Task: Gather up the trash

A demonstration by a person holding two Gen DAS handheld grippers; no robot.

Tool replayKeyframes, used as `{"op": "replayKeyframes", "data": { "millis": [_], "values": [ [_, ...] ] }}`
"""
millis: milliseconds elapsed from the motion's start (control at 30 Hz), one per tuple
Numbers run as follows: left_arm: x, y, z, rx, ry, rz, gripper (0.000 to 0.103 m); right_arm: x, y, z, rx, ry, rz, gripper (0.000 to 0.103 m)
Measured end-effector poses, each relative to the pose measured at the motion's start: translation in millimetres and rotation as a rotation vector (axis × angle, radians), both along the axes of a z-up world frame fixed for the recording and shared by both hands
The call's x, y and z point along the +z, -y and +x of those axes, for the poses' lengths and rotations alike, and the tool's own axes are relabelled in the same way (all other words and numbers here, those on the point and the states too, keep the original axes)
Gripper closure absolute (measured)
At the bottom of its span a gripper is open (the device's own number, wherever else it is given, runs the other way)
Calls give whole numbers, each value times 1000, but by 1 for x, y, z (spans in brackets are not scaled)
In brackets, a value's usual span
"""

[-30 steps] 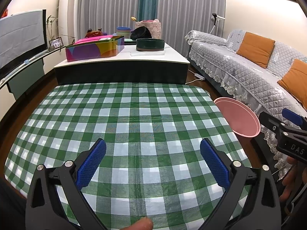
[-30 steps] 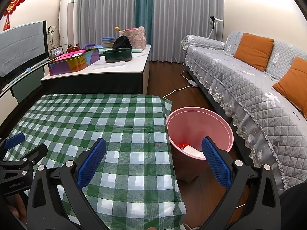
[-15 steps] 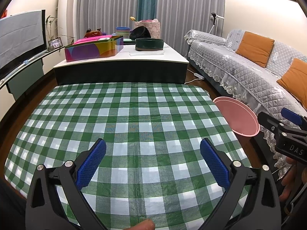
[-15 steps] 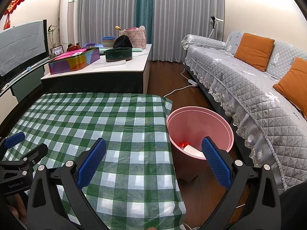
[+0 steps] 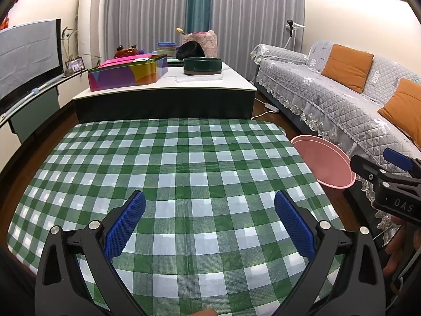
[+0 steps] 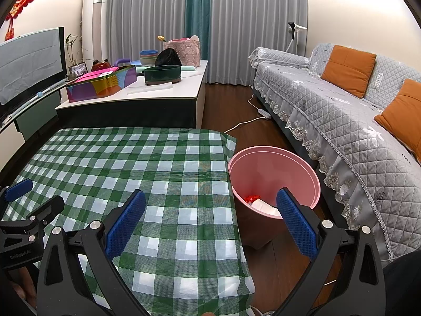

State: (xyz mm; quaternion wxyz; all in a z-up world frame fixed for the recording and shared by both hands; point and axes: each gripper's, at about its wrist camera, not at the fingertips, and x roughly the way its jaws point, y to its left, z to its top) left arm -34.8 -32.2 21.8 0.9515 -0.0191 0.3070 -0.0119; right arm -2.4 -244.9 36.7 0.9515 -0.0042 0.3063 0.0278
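The left gripper (image 5: pixel 209 218) has its blue-padded fingers (image 5: pixel 126 221) spread wide with nothing between them, hovering over the middle of the counter's green-checked tablecloth (image 5: pixel 184 163). The right gripper (image 6: pixel 210 220) is equally wide and empty; its left finger hangs over the cloth's right edge, its right finger (image 6: pixel 294 221) over the near rim of the pink bin (image 6: pixel 273 158) on the floor.

No loose trash shows anywhere on the cloth in either view. What has been gathered, a red wrapper (image 6: pixel 251 198) and a white piece (image 6: pixel 263 206), lies at the bottom of the bin, just ahead of and below the right fingers. The bin stands just beside the counter's right side, between it and the grey sofa (image 6: pixel 342 110), so the right hand is clearly the nearer one to it. By my reading the collecting looks finished, or nearly so.
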Motion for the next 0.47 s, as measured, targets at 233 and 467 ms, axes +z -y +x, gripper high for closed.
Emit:
{"op": "replayKeyframes", "data": {
  "millis": [233, 467],
  "values": [
    [0, 0, -2, -2, 4, 0, 8, 0, 0, 0, 0, 0, 0, 5],
    [-2, -1, -1, 11, -11, 1, 8, 0, 0, 0, 0, 0, 0, 5]
  ]
}}
